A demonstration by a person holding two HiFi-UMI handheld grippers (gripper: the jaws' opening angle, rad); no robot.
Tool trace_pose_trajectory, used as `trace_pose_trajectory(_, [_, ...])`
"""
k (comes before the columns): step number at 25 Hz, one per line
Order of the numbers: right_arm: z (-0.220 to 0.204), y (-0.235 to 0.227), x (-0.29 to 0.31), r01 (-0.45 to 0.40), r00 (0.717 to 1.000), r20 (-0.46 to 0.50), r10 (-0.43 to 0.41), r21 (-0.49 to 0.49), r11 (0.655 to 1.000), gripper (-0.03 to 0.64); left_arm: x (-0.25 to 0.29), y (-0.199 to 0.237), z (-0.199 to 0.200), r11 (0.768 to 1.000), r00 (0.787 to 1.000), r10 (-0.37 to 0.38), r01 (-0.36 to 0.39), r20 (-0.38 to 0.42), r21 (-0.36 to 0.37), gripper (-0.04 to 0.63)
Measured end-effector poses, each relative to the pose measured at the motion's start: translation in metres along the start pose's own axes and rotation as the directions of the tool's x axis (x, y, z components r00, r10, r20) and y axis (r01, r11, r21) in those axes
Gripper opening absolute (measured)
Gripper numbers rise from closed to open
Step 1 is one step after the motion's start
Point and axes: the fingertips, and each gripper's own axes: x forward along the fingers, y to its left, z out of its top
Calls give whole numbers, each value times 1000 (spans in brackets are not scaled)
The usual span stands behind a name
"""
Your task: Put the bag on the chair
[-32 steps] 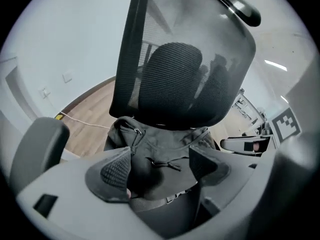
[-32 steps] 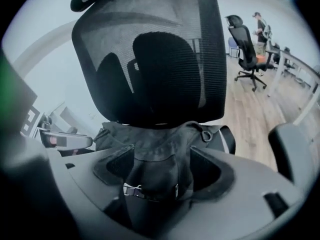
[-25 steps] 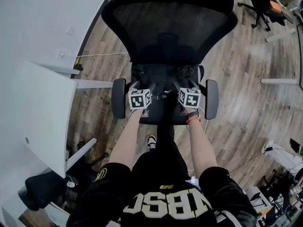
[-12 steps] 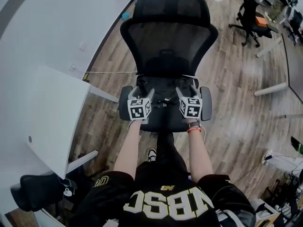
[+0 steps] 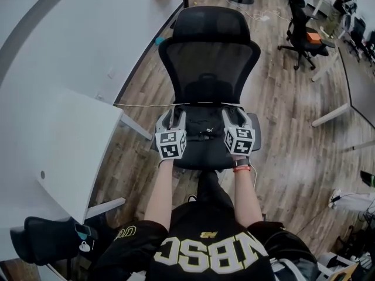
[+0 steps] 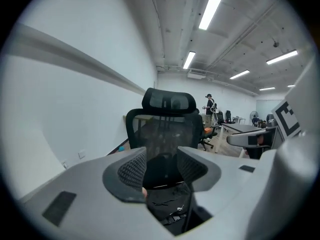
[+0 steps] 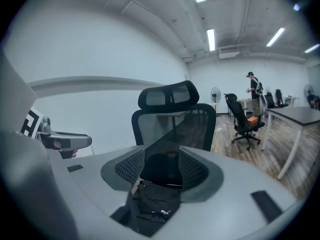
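Note:
A black bag (image 5: 203,137) lies on the seat of the black mesh office chair (image 5: 210,69). My left gripper (image 5: 172,119) hovers over the seat's left side and my right gripper (image 5: 235,117) over its right side, with the bag between them. In the left gripper view the left gripper (image 6: 162,166) has its jaws closing on empty air, and the bag (image 6: 170,207) shows lower down beyond them. In the right gripper view the right gripper (image 7: 162,167) is closing too, with nothing between its pads, and the bag (image 7: 152,204) rests below them on the seat.
A white desk (image 5: 53,139) stands to the left, and a thin white cable (image 5: 146,105) runs from it across the chair. Another black chair (image 5: 299,28) and table legs (image 5: 331,115) are at the far right. A person (image 7: 253,91) stands far off.
Both grippers have drawn back and up from the seat, leaving the bag on it. Their jaws have narrowed. The head view has lifted, so the whole chair shows.

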Motion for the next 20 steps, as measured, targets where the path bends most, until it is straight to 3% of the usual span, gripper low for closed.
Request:
trace_pose_trajectory(8, [63, 24, -56, 18, 988, 156, -15, -18, 1000, 135, -52, 3, 61, 1000, 991, 29, -28, 131, -10, 92])
trace_pose_trajectory(15, [91, 48, -103, 17, 974, 225, -1, -69, 997, 80, -99, -12, 106, 998, 975, 7, -20, 221, 58, 51])
trace_pose_trajectory(20, [98, 54, -129, 2, 963, 269, 11, -47, 999, 18, -126, -22, 115, 997, 968, 6, -25, 249, 73, 31])
